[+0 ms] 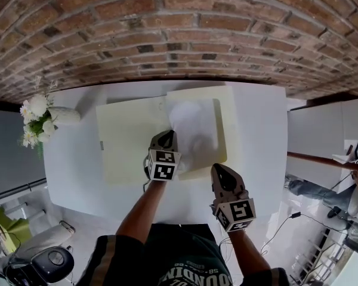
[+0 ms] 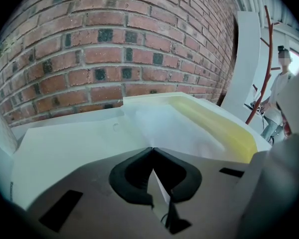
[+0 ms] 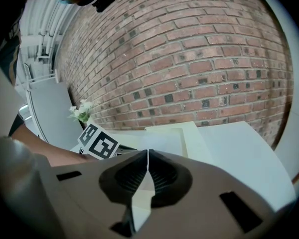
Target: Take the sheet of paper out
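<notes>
One step is looking done: the grasp. The left gripper [image 1: 165,139] is pinching the near edge of the white, slightly rumpled sheet of paper [image 1: 194,130]. Its jaws are sitting closed on that edge, and in the left gripper view creases are fanning out from their tips.

The sheet is lying inside the opened pale-yellow card folder [image 1: 128,142], over its right-hand half, and bulging up a little in the middle. The folder is lying flat on the white desk [image 1: 259,130] beside the red brick wall [image 1: 167,28].

Most of the sheet is overlapping the folder, so the pull-out itself is looking not yet done. Left to do, by the look of it, are drawing the sheet clear of the folder and setting it on bare desk.

The right gripper [image 1: 222,173] is waiting just off the folder's near right corner, jaws closed with nothing between them. Whether it is touching the desk or the folder is not showing.

White print is running across the person's dark shirt [image 1: 185,264], upside down to the camera and cut off, reading only as a fragment, roughly "OUNDIN". Black-and-white square markers are showing on both gripper cubes, as patterns and not text. A tiny mark is sitting near the folder's far inner edge, too small for reading. No brand is showing on the folder or the sheet.
</notes>
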Motion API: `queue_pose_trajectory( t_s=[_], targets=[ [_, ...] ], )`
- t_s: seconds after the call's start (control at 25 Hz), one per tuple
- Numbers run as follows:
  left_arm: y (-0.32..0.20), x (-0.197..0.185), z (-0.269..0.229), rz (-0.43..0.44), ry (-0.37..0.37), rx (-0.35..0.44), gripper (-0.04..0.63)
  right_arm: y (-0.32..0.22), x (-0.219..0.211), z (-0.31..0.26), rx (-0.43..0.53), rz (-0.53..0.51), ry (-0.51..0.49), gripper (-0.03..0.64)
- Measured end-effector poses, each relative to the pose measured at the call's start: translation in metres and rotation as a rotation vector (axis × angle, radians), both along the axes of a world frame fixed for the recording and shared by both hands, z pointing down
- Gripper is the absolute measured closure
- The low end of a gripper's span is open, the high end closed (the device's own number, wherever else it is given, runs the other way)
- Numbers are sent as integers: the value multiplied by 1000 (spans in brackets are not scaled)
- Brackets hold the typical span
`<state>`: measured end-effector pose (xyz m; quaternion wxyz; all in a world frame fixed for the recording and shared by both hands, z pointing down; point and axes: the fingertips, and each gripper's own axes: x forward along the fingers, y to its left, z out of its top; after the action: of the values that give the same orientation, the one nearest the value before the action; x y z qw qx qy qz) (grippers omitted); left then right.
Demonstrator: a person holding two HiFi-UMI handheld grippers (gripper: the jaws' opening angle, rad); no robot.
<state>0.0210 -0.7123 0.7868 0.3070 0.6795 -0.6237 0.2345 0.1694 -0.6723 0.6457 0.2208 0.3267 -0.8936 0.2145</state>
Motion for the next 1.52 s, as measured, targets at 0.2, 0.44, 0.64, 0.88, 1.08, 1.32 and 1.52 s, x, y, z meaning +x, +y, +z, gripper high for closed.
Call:
queue_pose_trajectory(
  t_s=[0.2, 0.44, 0.64, 0.88, 1.08, 1.32, 1.52],
  targets=[
    [5, -10, -3, -3, -19, -4, 583, 2, -1, -4, 8, -13, -1, 546],
    [12, -26, -8, -16, -42, -5, 584, 4, -4, -8, 16, -20, -5, 547],
    [18, -38, -11, -29, -48, -11, 584, 7, -8, -11, 19, -31, -8, 546],
    [30, -49, -13, -37, -60, -10, 584, 11, -12, -15, 25, -45, -11, 546],
    [41, -61, -19, -56, -67, -8, 584, 13, -16, -20, 37, -56, -11, 546],
    [56, -73, -30, -70, -84, 7, 584, 20, -24, -26, 56, -82, -11, 546],
    [72, -86, -41, -82, -113, 22, 584, 27, -33, -34, 66, -100, -26, 548]
  ],
)
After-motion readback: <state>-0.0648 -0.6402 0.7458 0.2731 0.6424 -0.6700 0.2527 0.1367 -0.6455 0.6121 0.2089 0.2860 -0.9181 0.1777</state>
